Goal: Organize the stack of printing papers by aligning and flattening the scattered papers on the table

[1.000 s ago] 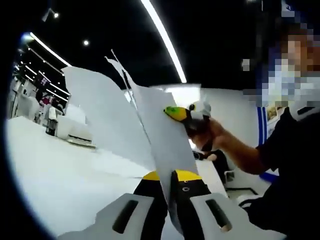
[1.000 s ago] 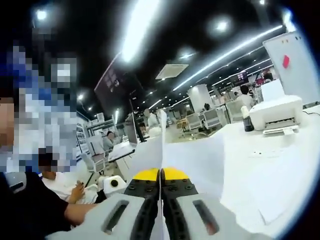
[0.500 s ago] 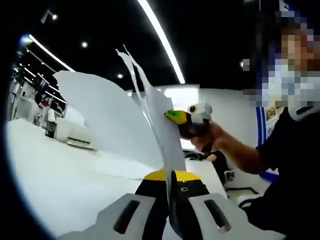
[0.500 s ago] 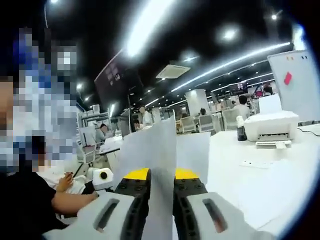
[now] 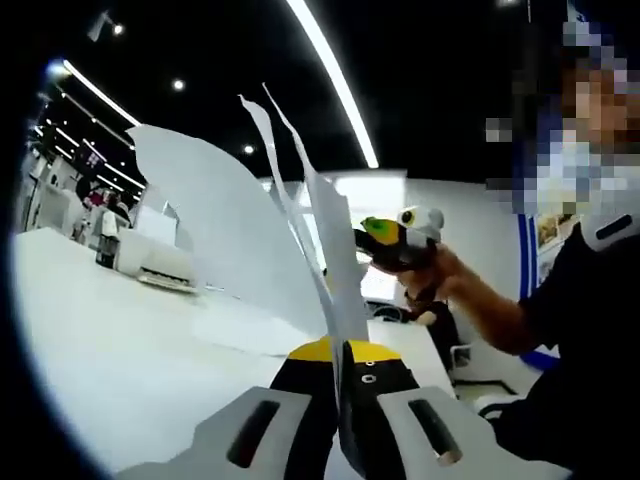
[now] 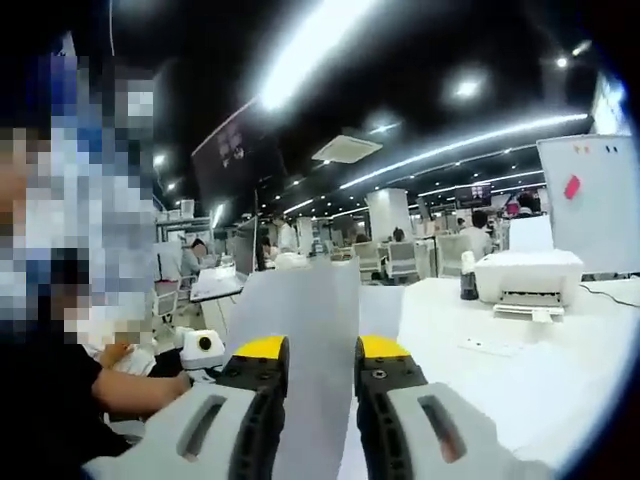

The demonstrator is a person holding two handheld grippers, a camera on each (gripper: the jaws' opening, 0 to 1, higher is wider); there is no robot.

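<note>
My left gripper [image 5: 338,352] is shut on the lower edge of a stack of white papers [image 5: 325,250], which stands upright and edge-on. Its top corners fan apart, and one big sheet [image 5: 215,225] curls away to the left. The right gripper [image 5: 382,230], held in a person's hand, sits just right of the stack at mid-height. In the right gripper view my right gripper [image 6: 323,348] stands open, with the papers [image 6: 310,320] rising in the wide gap between its jaws. Whether the jaws touch the sheets is unclear.
A white table [image 5: 110,370] lies below and to the left, with a loose sheet [image 5: 245,330] lying on it. A white printer [image 6: 525,277] and a dark bottle [image 6: 467,286] stand at the far side. A whiteboard [image 6: 590,200] is behind. The person's arm [image 5: 500,310] is close on the right.
My right gripper's jaws have gone from shut on the papers to wide open. It has drawn slightly away from the stack. The left gripper keeps its hold.
</note>
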